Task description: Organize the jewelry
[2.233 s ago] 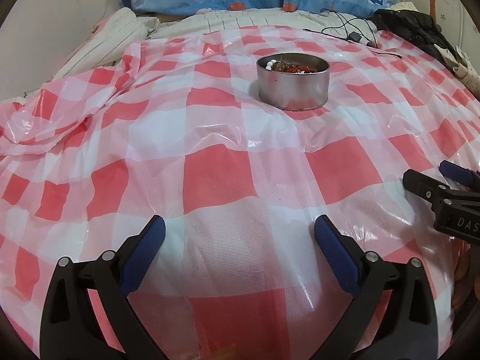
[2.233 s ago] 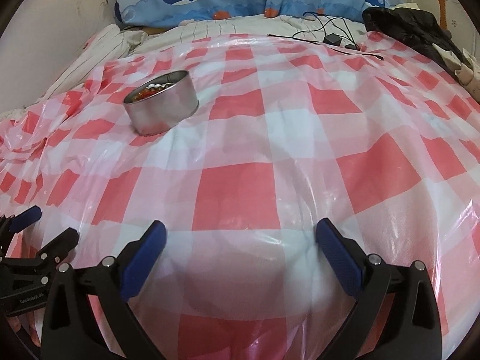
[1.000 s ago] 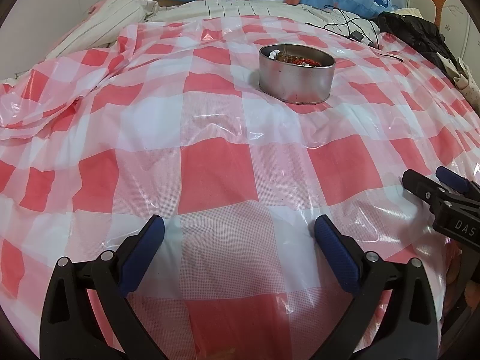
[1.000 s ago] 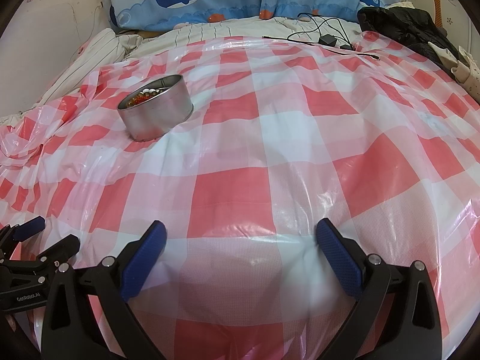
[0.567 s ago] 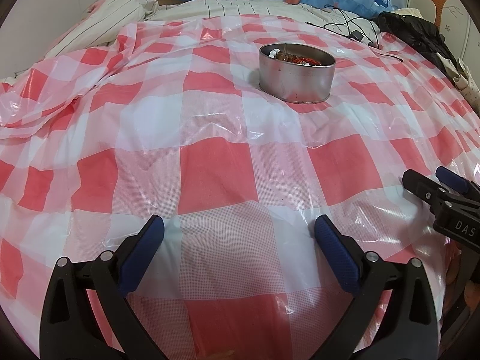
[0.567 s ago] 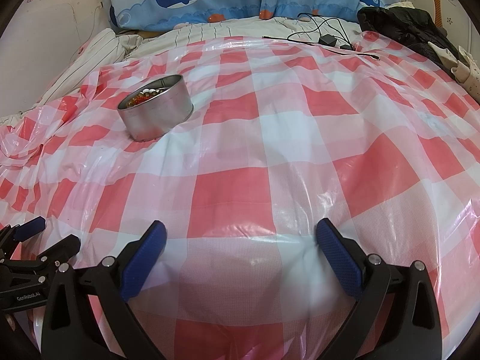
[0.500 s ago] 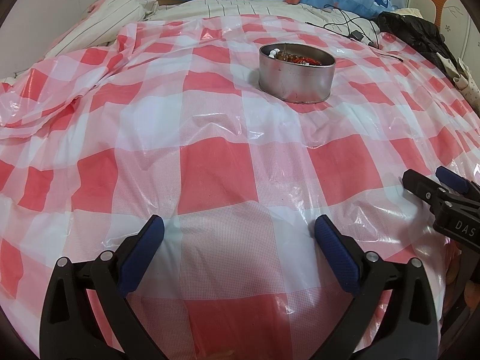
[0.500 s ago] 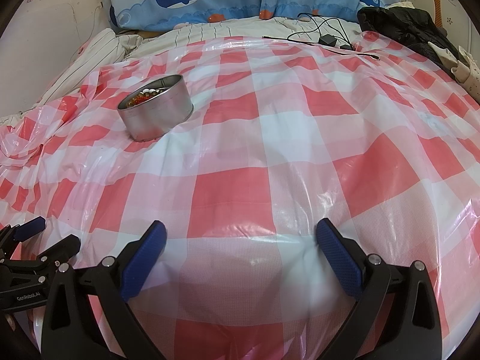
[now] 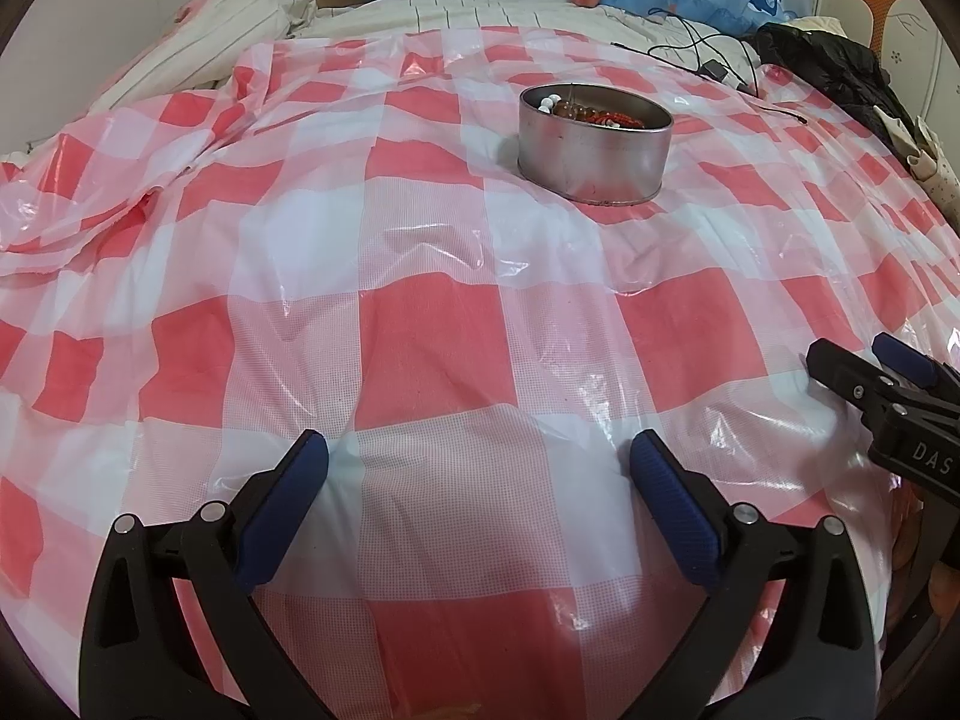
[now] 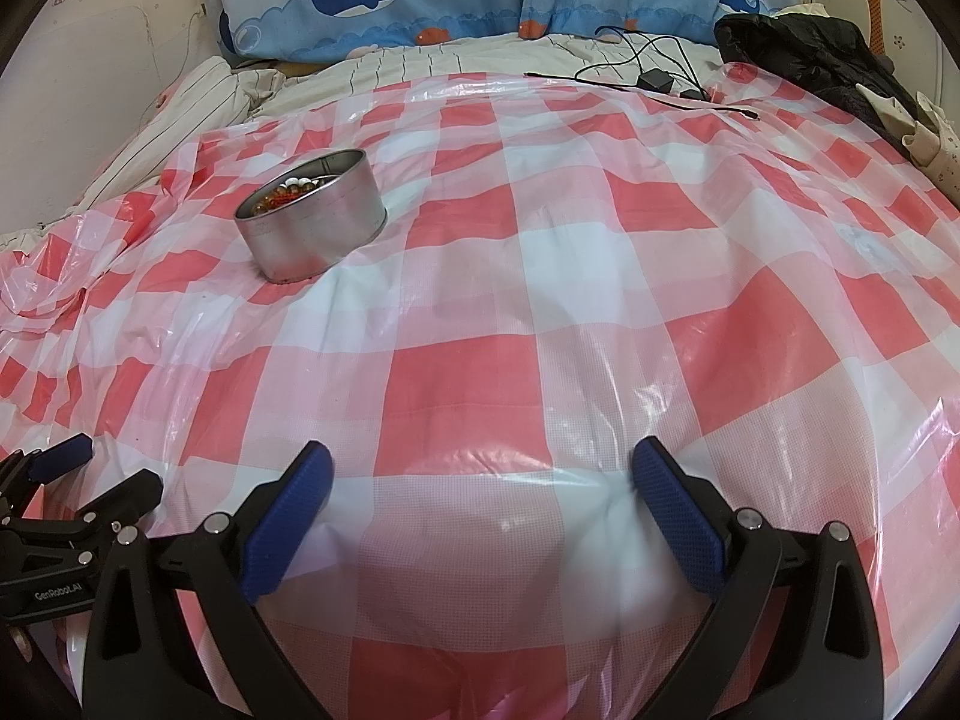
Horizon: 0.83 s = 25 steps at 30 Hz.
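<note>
Both tools sit low at the near edge of the bed, over a glossy red-and-white checked plastic sheet [image 10: 468, 396] that spreads wide and bare in front of them — plenty of open room ahead. The left gripper [image 9: 479, 468] has its blue-padded fingers [image 9: 288, 501] spread wide apart with nothing between them, tips just above the sheet. The right gripper [image 10: 482, 477] is the same story: fingers well apart, holding nothing. In the left wrist view the right gripper [image 9: 864, 369] pokes in from the right edge, just beside its partner. Out on the sheet, well apart from both tools, stands a round silver metal tin [image 10: 312, 222], upright and lidless; it lies ahead and slightly right of the left gripper, ahead and well left of the right one. Inside it — a heap of beaded jewelry [image 9: 591, 114], amber, red and white beads, reaching near the rim. To the left the sheet bunches into crumpled folds [image 9: 90, 222] where it ends on a cream striped blanket [image 10: 198, 114]. At the far edge, blue whale-print pillows [image 10: 384, 0] line the head of the bed, a thin black cable with a small adapter [image 10: 654, 81] trails onto the sheet, and a black garment [image 10: 804, 54] is heaped at the far right corner.
</note>
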{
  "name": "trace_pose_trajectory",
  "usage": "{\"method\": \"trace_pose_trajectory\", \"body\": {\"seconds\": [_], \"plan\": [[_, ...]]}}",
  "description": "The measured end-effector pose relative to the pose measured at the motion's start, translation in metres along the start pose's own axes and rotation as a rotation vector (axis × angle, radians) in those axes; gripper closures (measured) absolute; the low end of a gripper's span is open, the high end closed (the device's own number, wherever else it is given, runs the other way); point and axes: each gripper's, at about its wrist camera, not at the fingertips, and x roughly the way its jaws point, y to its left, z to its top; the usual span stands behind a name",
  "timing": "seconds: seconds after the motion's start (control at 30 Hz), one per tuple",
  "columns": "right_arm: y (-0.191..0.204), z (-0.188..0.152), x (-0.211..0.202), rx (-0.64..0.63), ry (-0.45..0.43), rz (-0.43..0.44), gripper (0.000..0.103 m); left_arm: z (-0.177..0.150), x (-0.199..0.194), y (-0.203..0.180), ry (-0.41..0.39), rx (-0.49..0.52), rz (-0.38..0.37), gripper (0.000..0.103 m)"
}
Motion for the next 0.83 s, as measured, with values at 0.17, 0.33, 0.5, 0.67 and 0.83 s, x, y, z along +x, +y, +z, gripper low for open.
{"method": "trace_pose_trajectory", "body": {"seconds": [0.17, 0.33, 0.5, 0.67, 0.83], "plan": [[0.0001, -0.0001, 0.0001, 0.000, 0.000, 0.000, 0.007, -0.0028, 0.0023, -0.0014, 0.003, -0.002, -0.001, 0.006], [0.0000, 0.0001, 0.0002, 0.001, -0.002, -0.001, 0.007, -0.0029, 0.0023, -0.0012, 0.000, -0.003, -0.003, 0.006], [-0.0007, 0.0014, 0.0005, 0.004, -0.006, -0.004, 0.007, -0.0027, 0.0028, -0.0007, -0.002, -0.004, -0.003, 0.006], [-0.0006, 0.0014, 0.0009, 0.003, -0.005, -0.005, 0.007, -0.0015, 0.0028, -0.0002, 0.005, 0.000, 0.002, 0.006], [-0.0008, 0.0015, 0.0019, 0.002, 0.000, -0.008, 0.007, -0.0016, 0.0023, -0.0012, 0.004, 0.002, 0.005, 0.006]]}}
